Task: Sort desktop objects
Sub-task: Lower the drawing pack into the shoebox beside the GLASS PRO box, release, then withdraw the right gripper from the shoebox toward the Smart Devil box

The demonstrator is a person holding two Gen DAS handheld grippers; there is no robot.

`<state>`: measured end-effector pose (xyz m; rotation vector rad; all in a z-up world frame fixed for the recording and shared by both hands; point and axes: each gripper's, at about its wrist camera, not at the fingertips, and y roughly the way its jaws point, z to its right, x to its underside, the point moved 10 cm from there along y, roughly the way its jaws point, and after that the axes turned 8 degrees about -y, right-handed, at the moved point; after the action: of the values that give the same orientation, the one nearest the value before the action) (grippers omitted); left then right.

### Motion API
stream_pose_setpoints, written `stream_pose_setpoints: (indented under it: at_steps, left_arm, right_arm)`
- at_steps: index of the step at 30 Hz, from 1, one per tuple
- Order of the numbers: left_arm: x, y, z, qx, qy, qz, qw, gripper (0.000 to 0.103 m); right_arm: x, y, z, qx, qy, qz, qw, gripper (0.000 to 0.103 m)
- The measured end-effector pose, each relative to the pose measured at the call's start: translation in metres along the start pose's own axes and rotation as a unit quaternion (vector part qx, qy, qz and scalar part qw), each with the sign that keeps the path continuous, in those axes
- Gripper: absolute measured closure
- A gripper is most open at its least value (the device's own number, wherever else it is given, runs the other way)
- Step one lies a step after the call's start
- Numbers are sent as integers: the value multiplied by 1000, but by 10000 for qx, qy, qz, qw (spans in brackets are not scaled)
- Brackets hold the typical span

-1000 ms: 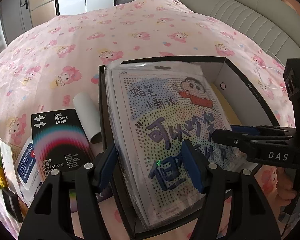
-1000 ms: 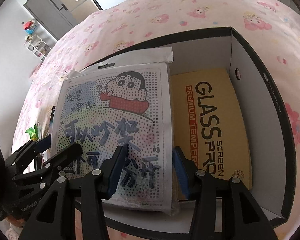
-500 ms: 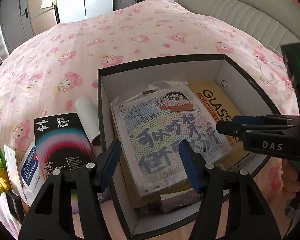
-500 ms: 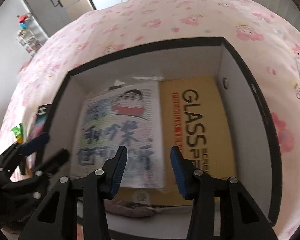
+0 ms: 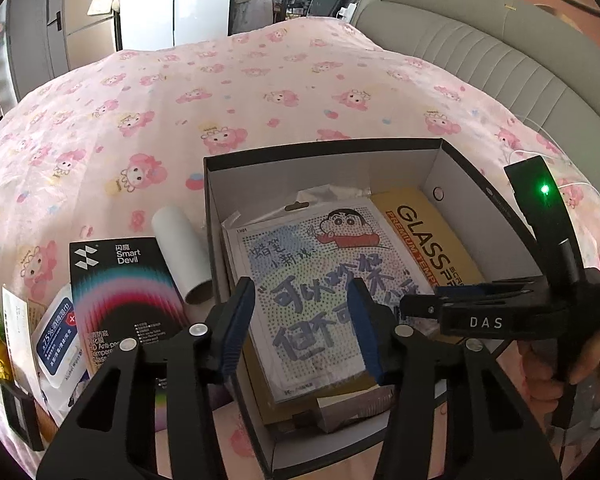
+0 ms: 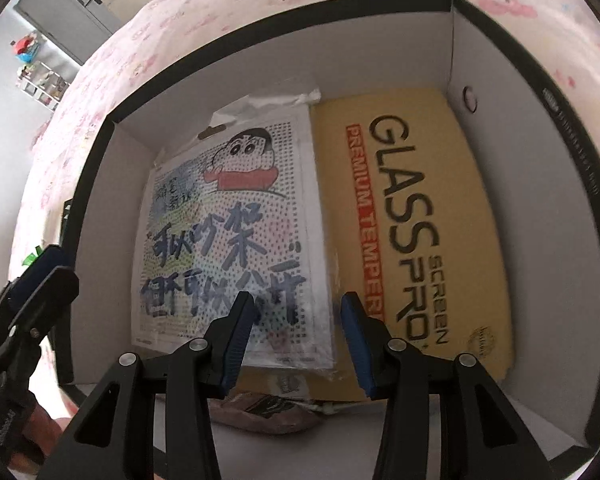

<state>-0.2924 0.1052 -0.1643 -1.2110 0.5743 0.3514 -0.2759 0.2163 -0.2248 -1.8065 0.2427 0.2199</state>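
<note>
A black box with white inner walls (image 5: 440, 168) (image 6: 500, 92) sits on the pink bedspread. Inside lie a cartoon sticker pack (image 5: 320, 280) (image 6: 236, 232) and a yellow GLASS screen protector package (image 5: 424, 236) (image 6: 420, 216). My left gripper (image 5: 300, 320) is open and empty above the box's near left wall. My right gripper (image 6: 296, 336) is open and empty over the box's near end; it also shows in the left wrist view (image 5: 460, 308). The left gripper shows at the left of the right wrist view (image 6: 40, 276).
Left of the box lie a white roll (image 5: 182, 252), a black Smart Devil package (image 5: 120, 292), an alcohol wipes pack (image 5: 58, 336) and several other small items. A pinkish packet (image 6: 268, 408) lies in the box's near end. A grey headboard (image 5: 480, 52) is behind.
The sticker pack, held up over the box a second ago, has dropped and now lies flat inside. Both grippers have drawn back and are open and empty.
</note>
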Motion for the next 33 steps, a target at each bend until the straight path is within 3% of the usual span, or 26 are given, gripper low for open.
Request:
stream_pose_setpoints:
  at_steps: [6, 13, 19, 24, 33]
  left_arm:
    - [2, 2, 1, 17, 23, -54, 10000, 55]
    - [7, 7, 5, 177, -86, -207, 9996, 55]
    - [9, -9, 14, 324, -195, -122, 9992, 55]
    - [10, -47, 33, 369, 44, 192, 9991, 55]
    - [36, -97, 25, 227, 167, 458, 9986, 54]
  right_arm:
    - [2, -5, -15, -119, -178, 57, 9998, 60]
    - [-9, -39, -7, 953, -458, 813, 9911, 60]
    - [8, -68, -17, 850, -385, 1224, 9881, 60]
    - [20, -96, -26, 862, -398, 1585, 9828, 56]
    - [39, -108, -51, 884, -601, 1738, 9790, 55]
